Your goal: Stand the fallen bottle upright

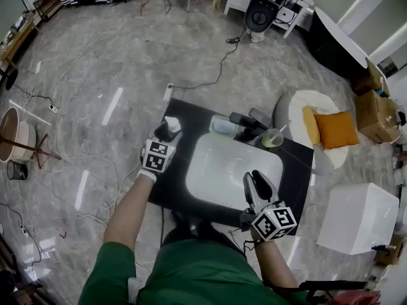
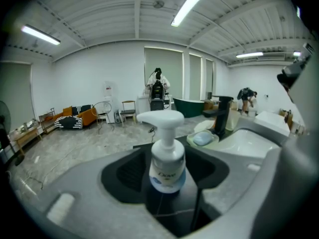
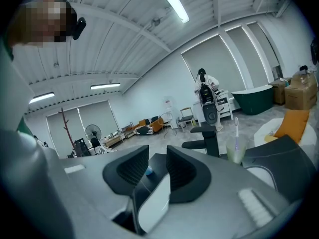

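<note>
Over the countertop [image 1: 191, 114], my left gripper [image 1: 166, 132] stood spread around the upright Dove pump bottle [image 2: 167, 159] (not pinching it); my right gripper [image 1: 257, 178] hung parted, empty.

The white pump bottle [image 2: 167, 156] stands upright on the black counter [image 1: 186, 114].

Shirt: green shirt [image 1: 184, 273] with short sleeves.
Left wrist: a white edge [image 1: 147, 174], cuff or glove, cannot tell which.
Left tool [image 1: 166, 131]: broad grey shells, black ribbed pads [image 2: 127, 176] set in rounded black hollows.
Right tool [image 1: 257, 178]: the same grey shells and black ribbed pads [image 3: 130, 171]; the jaws look dark from the head view.
Left cube [image 1: 158, 155]: white faces, black square markers.
Right cube [image 1: 275, 221]: white faces, black square markers.
Shell marks: a pale ribbed strip [image 3: 254, 205] on the grey shell.
</note>
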`<state>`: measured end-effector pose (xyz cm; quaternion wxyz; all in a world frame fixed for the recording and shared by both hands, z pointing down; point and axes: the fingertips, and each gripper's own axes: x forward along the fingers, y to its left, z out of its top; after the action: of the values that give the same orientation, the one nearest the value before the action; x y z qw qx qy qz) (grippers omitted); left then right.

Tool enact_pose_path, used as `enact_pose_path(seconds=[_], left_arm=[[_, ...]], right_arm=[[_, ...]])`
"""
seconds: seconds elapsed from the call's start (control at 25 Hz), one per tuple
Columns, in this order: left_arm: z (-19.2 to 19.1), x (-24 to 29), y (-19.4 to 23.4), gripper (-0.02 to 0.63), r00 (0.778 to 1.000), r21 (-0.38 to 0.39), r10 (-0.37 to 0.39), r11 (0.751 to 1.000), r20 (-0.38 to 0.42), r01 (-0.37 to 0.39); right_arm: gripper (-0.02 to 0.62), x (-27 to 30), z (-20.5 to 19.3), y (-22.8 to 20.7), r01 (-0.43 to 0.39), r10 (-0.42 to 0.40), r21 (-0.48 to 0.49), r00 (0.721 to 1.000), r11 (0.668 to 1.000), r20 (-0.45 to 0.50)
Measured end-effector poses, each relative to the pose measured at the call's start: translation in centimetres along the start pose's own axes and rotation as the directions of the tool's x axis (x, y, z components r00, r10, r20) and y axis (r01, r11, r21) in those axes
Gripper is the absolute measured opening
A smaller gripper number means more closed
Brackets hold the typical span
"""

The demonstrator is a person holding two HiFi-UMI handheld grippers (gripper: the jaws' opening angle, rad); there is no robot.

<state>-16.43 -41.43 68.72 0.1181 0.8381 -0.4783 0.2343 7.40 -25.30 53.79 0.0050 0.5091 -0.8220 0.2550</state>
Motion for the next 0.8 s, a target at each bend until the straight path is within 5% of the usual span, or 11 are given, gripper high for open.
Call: enact_pose_path(seconds=[0.4, 0.8], left_arm=[[0.9, -5.3, 0.6, 0.261, 0.997, -0.021, 0.058, 0.998, 0.043, -0.057], [8.1, -16.4, -0.6, 0.244, 0.96, -0.052, 0.121, 0.992, 0.252, -0.111]], right_arm=[[0.109, 0.5, 0.6, 2.1, -0.052, 0.052, -0.024, 0.999, 0.998, 0.009], [0.107, 0.6, 3.3, 5.6, -0.087, 0.095, -0.126, 0.993, 0.988, 0.065]])
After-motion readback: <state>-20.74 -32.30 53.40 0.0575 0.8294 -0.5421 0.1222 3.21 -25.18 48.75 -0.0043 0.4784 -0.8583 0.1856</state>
